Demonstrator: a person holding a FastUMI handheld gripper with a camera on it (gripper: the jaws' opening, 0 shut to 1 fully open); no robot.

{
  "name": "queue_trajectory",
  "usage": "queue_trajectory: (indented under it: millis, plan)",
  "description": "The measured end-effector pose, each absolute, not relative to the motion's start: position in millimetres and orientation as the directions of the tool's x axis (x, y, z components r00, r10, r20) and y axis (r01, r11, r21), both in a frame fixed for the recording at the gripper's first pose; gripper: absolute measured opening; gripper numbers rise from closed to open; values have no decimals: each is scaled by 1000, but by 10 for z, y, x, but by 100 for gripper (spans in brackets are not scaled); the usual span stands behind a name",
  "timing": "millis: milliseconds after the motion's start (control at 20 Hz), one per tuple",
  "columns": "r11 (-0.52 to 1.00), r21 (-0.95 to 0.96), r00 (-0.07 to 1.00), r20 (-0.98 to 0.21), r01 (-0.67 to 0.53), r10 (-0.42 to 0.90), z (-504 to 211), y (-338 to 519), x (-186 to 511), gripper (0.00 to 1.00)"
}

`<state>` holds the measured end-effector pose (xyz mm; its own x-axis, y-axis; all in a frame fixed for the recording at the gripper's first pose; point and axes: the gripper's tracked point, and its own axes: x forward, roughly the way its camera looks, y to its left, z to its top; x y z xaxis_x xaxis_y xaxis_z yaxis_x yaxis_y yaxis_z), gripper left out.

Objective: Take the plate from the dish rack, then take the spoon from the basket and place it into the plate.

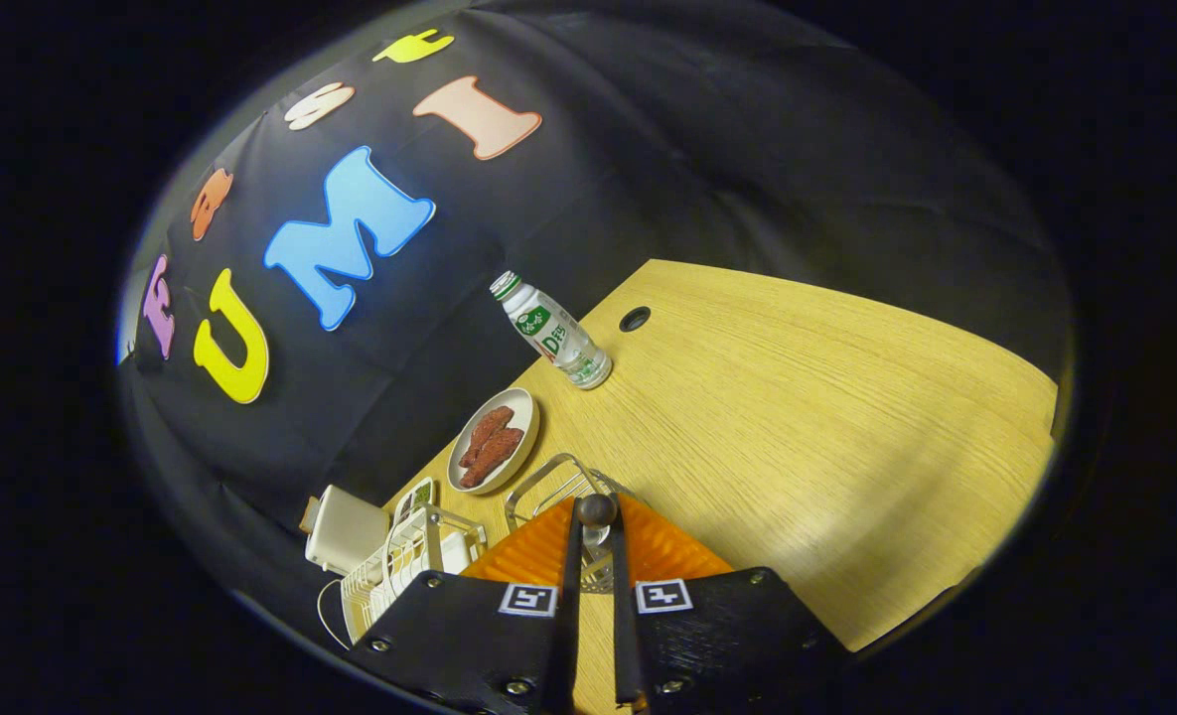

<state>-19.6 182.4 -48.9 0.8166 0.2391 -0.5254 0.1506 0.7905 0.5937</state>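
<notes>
A: Start nearest. What are the fingers (596, 556) doing?

B: They stand almost together, a narrow slot between them. At their tips sits a small dark rounded knob (596, 509), which looks like the end of a spoon handle pinched between them, though I cannot tell for certain that both fingers press on it.

A: And just past the tips?

B: A silver wire basket (551, 487) rests on the pale wooden surface (797, 417), right ahead of the fingers. Its far rim and one side show; the rest lies behind the fingers.

A: The rack?

B: A white wire dish rack (399, 566) stands beside the basket, close to the black cloth wall. Something white and flat sits in it, and a small dish with a green pattern (415, 499) leans at its far end. I cannot tell whether the task's plate is there. A white boxy jug-like object (345, 531) touches the rack's outer side.

A: Farther out?

B: A white oval plate (495, 440) holding two reddish-brown sausages (490, 445) lies beyond the basket. Beyond that stands a clear plastic bottle with a green-and-white label and cap (551, 331), and near it a dark round hole (635, 319) in the surface.
</notes>
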Motion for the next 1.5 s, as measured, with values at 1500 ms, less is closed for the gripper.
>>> queue_trajectory:
  millis: [1500]
  plan:
    - [810,326,776,-264,-487,573,1256,3299,-1083,14]
